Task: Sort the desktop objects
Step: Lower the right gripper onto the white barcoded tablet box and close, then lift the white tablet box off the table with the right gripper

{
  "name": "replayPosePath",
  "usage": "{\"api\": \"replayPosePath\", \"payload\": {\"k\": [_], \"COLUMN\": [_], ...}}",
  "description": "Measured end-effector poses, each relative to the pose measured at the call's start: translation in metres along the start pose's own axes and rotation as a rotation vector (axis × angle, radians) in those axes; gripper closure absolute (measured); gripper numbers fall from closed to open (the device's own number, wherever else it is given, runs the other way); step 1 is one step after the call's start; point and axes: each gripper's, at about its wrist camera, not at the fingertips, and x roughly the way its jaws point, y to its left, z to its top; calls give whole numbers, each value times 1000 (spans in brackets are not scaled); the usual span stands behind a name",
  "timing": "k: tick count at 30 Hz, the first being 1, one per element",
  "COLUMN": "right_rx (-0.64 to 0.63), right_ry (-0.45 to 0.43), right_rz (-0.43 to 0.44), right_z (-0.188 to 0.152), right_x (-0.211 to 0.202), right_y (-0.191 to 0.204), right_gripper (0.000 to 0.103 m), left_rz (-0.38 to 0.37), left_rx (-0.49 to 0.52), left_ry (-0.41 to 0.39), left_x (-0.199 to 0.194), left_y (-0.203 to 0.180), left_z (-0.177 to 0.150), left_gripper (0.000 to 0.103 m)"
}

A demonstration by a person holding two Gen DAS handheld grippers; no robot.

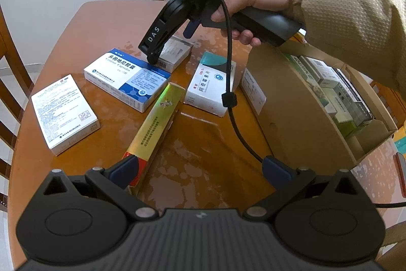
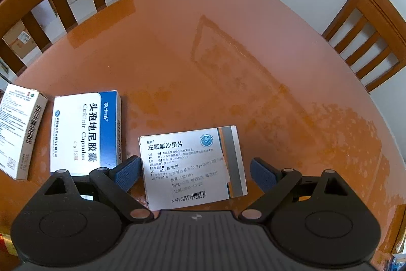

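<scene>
The spread-open left gripper (image 1: 200, 166) hovered empty above the table's near edge, while the right gripper (image 2: 195, 172), fingers parted, straddled the grey-striped medicine box (image 2: 192, 164) lying mid-table, seemingly light, stiff, slick cardboard best pinched across its long sides.

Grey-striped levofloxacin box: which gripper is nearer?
Right. The right gripper is open with the grey-striped box lying between its fingers. The left gripper hovers open over the near table edge, beside the gold box, several boxes short of it.
</scene>
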Motion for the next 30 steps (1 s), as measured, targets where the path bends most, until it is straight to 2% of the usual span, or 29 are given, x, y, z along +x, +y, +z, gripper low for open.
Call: {"api": "replayPosePath", "payload": {"k": [10,21,30], "right_rx": [-4,136,107], "right_ry": [33,86,87], "right_rz": [6,-34,-48], "right_z": [4,2,2], "right_x": [2,5,-1], "right_y": [2,-5,5], "right_gripper": [12,12,12], "left_rz": [-1,-3,-6], "left_rx": [-2,10,20], "left_ry": [3,-4,-10], "left_x": [2,1,1], "left_y": [1,-1,-2], "left_z": [0,1,1], "left_gripper": [0,0,0]}}
